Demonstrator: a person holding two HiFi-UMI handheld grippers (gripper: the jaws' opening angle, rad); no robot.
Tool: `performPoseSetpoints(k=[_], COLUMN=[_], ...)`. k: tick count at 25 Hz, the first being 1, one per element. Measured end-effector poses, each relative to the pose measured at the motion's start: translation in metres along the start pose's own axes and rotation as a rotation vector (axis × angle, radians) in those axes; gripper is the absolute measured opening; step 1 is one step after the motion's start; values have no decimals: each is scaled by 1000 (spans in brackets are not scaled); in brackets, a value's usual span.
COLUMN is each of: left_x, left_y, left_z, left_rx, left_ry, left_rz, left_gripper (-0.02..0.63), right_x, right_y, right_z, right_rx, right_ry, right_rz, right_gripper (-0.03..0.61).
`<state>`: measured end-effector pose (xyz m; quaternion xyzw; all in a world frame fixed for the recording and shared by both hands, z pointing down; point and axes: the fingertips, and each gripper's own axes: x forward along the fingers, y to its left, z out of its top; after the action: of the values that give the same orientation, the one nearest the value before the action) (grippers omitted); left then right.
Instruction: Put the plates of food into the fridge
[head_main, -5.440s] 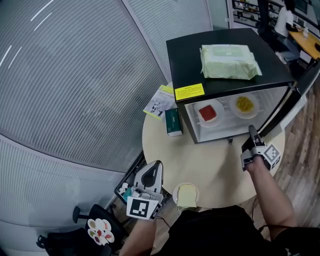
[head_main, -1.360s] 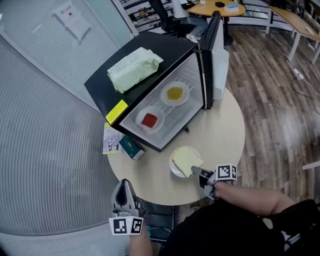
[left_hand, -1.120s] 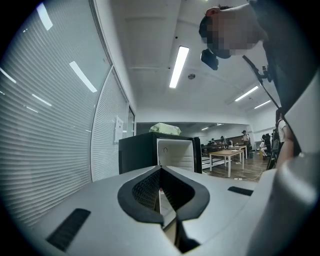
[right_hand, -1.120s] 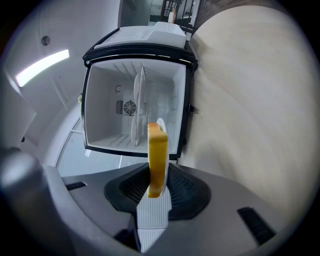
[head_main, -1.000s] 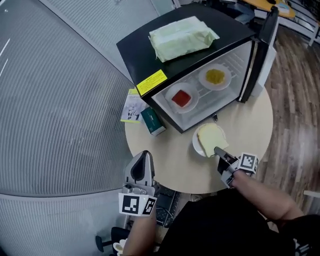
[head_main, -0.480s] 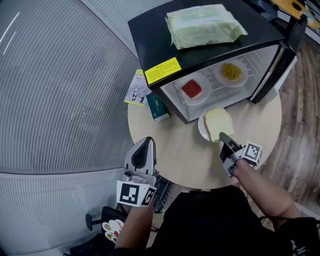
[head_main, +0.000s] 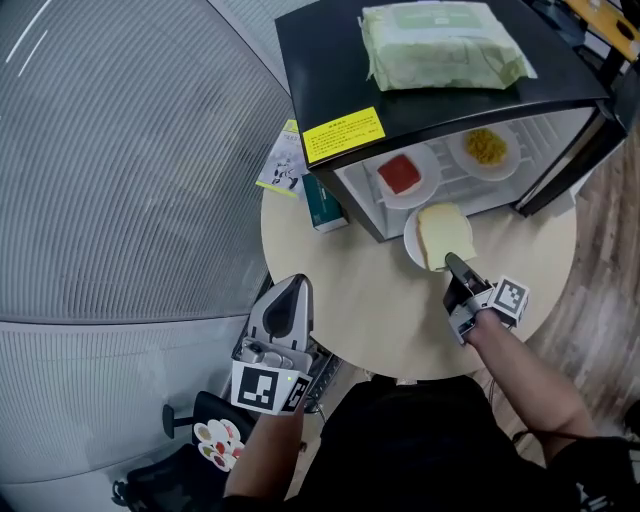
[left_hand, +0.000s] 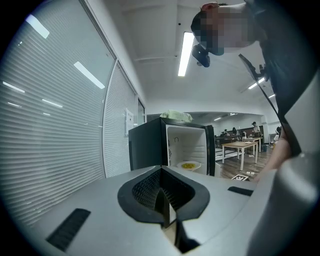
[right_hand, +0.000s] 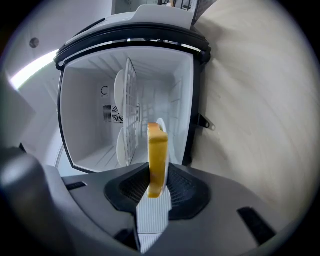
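Facing the open fridge (head_main: 320, 60), the bread plate (head_main: 437, 238) is pinched at its 6 o'clock rim by the right gripper (head_main: 455, 268). It is best kept level and slid straight toward 12 o'clock. The free room looks to lie under the wire shelf (right_hand: 131, 110) that carries the red-food plate (head_main: 404, 176) and the yellow-food plate (head_main: 485, 150). The sill and the door (head_main: 575, 170) at 2 o'clock need clearing. The left gripper (head_main: 288, 292), clenched on nothing, hangs at the desk's (head_main: 350, 260) 7 o'clock.
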<state>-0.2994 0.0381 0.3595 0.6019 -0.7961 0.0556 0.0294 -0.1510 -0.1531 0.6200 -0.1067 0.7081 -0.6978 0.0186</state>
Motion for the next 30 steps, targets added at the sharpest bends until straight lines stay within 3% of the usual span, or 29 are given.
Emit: performPoseSetpoints(k=[30], left_x=[-16], left_y=[52], left_z=[-34], left_rx=[-36], left_ry=[96], left_rz=[152], left_gripper=[5], right_x=[82], right_y=[-12], right_z=[39], right_rx=[6], right_ry=[-7], right_rz=[-21], right_gripper=[107])
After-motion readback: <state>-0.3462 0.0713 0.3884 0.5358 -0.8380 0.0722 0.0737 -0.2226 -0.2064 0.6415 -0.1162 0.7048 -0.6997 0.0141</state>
